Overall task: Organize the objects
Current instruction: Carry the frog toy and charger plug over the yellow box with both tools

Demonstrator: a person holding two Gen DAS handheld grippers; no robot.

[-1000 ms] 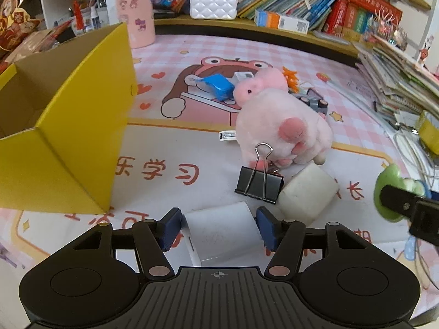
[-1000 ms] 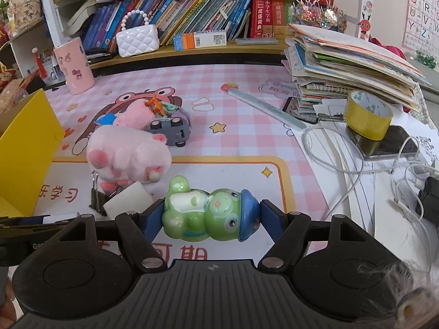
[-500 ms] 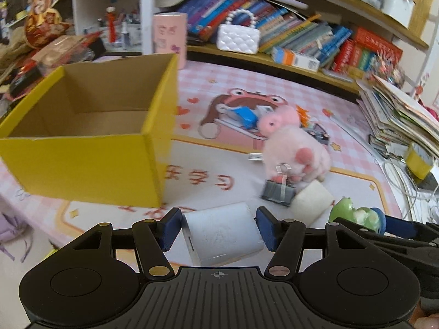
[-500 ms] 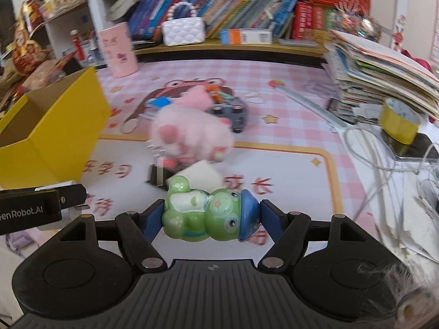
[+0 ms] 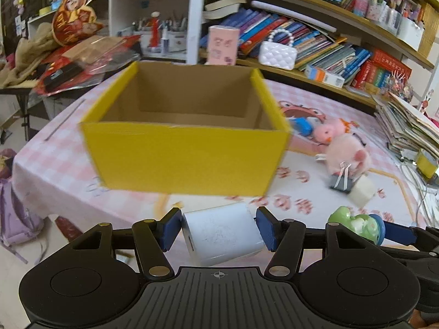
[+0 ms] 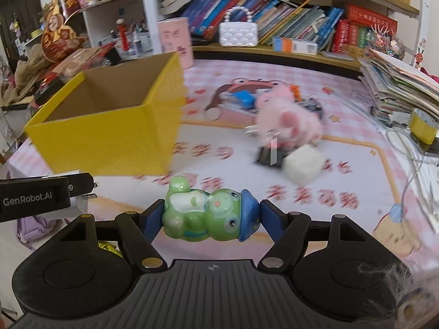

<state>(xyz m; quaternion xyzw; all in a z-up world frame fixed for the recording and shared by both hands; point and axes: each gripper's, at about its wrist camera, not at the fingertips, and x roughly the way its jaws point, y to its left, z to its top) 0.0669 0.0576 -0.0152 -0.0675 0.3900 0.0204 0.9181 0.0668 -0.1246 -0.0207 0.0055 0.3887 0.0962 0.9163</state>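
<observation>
Now the left gripper [image 5: 219,229] is clamping a smooth white rounded plastic block [image 5: 222,237]; the right gripper [image 6: 210,216] is gripping a glossy green ceramic frog figurine [image 6: 210,215]. An open yellow cardboard box [image 5: 186,156] is sitting at 12 o'clock.

light: bright, even, soft shadows | blur: motion smear on yellow box [image 5: 186,161] and pink plush [image 6: 288,120] | near grippers sharp | edges: fisheye-bent shelves
</observation>
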